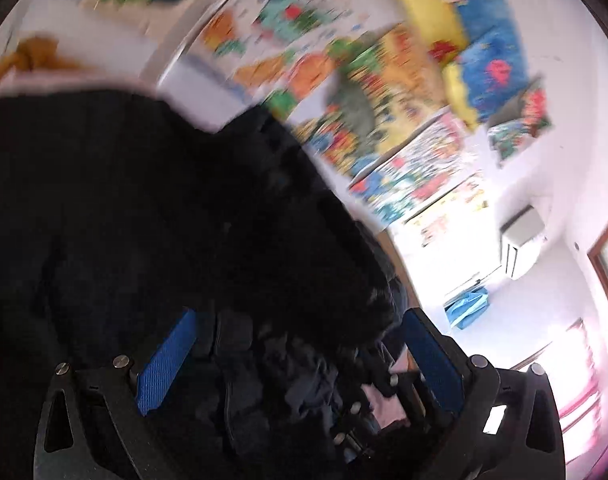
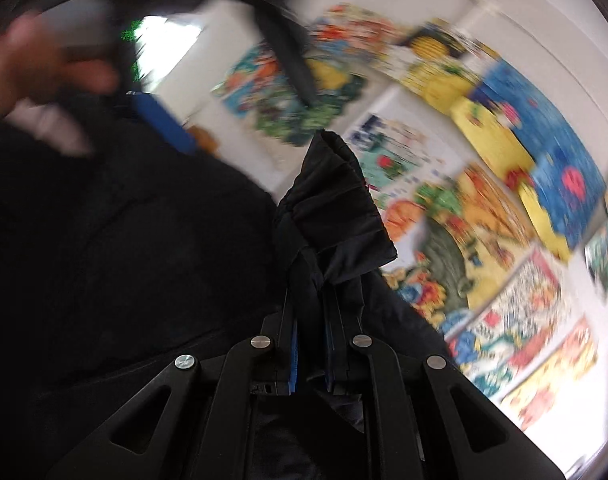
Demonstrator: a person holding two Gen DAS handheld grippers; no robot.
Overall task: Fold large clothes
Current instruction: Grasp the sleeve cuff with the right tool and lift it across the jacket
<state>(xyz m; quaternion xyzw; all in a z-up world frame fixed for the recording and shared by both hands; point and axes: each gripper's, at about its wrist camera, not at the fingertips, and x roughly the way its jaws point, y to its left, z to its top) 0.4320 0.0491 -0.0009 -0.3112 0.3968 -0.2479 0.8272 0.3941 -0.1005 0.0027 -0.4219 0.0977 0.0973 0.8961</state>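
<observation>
A large black garment [image 1: 152, 216] fills the left and middle of the left wrist view and hangs in front of a wall. My left gripper [image 1: 300, 344] is open, its blue pads [image 1: 168, 360] wide apart, with the dark cloth bunched between and beyond them. In the right wrist view my right gripper [image 2: 312, 344] is shut on a fold of the black garment [image 2: 332, 208], which sticks up above the fingers. The rest of the garment [image 2: 104, 240] hangs to the left. The other gripper's blue pad [image 2: 164, 124] and a hand [image 2: 44, 68] show blurred at upper left.
Both views are tilted and motion-blurred. Colourful posters [image 1: 384, 100] [image 2: 484, 184] cover a white wall. An air conditioner [image 1: 520, 240] hangs on the wall at right. An orange-brown cloth [image 1: 32, 56] lies at upper left.
</observation>
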